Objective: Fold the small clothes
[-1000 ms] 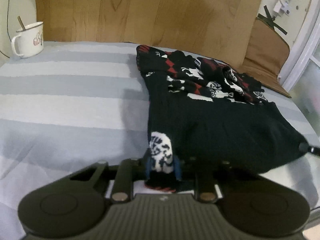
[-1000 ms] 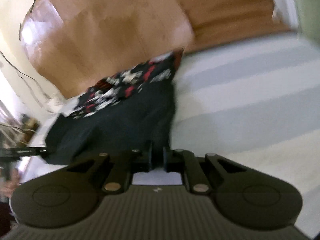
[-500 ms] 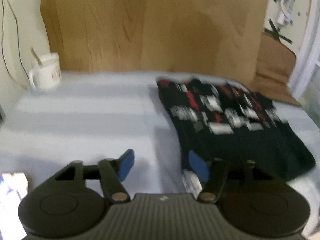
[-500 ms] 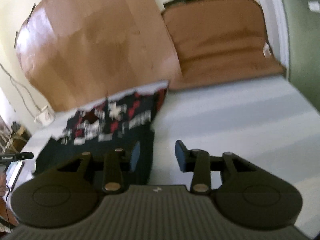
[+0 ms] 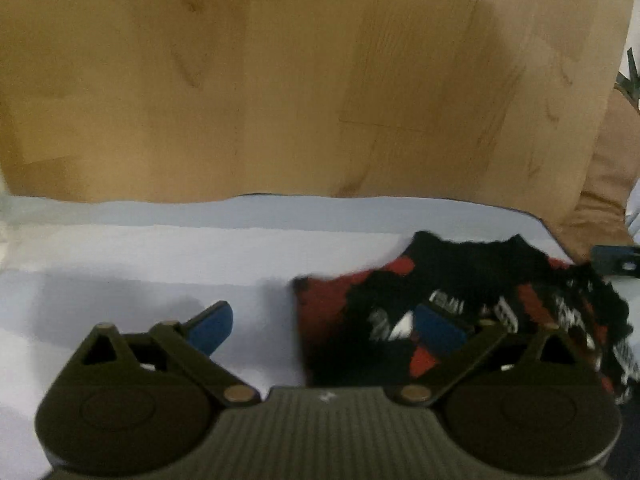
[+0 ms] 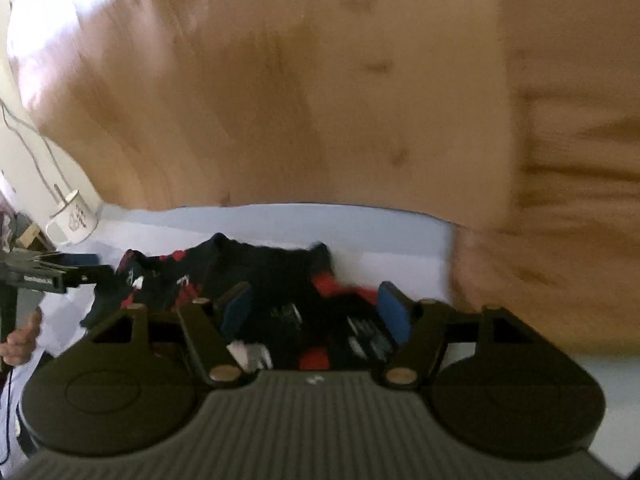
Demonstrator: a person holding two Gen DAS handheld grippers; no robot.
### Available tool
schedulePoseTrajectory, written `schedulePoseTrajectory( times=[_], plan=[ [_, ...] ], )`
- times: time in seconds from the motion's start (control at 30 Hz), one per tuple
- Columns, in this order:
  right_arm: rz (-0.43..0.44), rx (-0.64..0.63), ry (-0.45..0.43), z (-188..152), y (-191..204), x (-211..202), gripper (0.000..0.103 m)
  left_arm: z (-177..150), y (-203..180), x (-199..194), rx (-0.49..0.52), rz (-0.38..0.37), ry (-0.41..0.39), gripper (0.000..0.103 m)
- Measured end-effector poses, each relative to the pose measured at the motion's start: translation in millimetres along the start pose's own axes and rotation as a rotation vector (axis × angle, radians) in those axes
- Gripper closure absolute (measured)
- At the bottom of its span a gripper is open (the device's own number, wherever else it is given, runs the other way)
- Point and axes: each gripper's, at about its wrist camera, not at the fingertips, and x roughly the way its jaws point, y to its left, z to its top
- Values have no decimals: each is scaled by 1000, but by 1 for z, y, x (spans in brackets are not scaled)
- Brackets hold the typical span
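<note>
Blurring hides sweater [image 6: 276,280] pattern beyond open right claw [image 6: 316,312]

Both views motion-blurred. Sweater [image 5: 460,300] pattern smeared, unreadable; its near edge hidden behind left gripper [image 5: 324,324] body, right side cut by frame. Mug [image 6: 74,216] print far left of right gripper [image 6: 316,312] too small.

Left wrist view low over the striped bedsheet [image 5: 140,248], facing the wooden headboard [image 5: 280,80], sweater [image 5: 460,280] close at lower right, right wrist view likewise low and near, facing the same headboard, sweater centred, mug [image 6: 74,216] far left
</note>
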Motion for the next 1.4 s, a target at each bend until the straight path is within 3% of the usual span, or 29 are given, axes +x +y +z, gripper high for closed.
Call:
schedulePoseTrajectory(
  times=[0.07, 0.1, 0.17, 0.2, 0.23, 0.27, 0.37, 0.53, 0.67, 0.73, 0.87, 0.93, 1.0, 1.07, 1.13, 1.2, 1.3, 1.4],
  plan=[
    [19, 10, 51, 12, 0, 33, 29, 4, -9, 20, 19, -5, 5, 4],
    [18, 21, 74, 15, 0, 47, 29, 3, -13, 27, 31, -5, 14, 17],
    [-2, 32, 114, 15, -3, 73, 34, -2, -22, 38, 79, 9, 14, 34],
    [-11, 2, 85, 14, 0, 74, 64, -5, -27, 39, 121, 29, 3, 47],
    [5, -23, 103, 13, 4, 77, 83, -8, -32, 37, 158, 41, -14, 56],
    [8, -23, 95, 12, 8, 74, 84, -10, -33, 34, 169, 26, -20, 75],
    [35, -12, 60, 11, 18, 55, 87, -11, -33, 18, 150, 12, -39, 83],
    [83, -73, -29, 3, 54, -22, 88, -28, -42, -41, 163, -14, -136, 83],
    [105, -156, -80, -30, 84, -100, 88, -69, -56, -102, 206, -44, -230, 84],
    [120, -184, -102, -59, 98, -139, 88, -95, -58, -132, 216, -66, -264, 90],
    [117, -199, -67, -126, 117, -182, 88, -149, -49, -174, 182, -100, -252, 85],
    [115, -194, -14, -169, 125, -186, 88, -173, -43, -181, 159, -111, -212, 73],
    [101, -214, 36, -211, 133, -181, 82, -196, -35, -185, 126, -116, -184, 43],
    [104, -198, 95, -236, 134, -171, 70, -210, -23, -191, 64, -124, -179, 30],
    [105, -159, 109, -245, 130, -173, 67, -215, -7, -199, -13, -139, -196, 24],
    [125, -135, 67, -243, 127, -188, 66, -216, 8, -209, -92, -150, -223, 20],
    [121, -92, -59, -226, 121, -217, 58, -207, 18, -221, -167, -180, -272, 21],
    [76, -4, -194, -201, 110, -227, 57, -184, 1, -216, -167, -208, -312, 28]
  ],
)
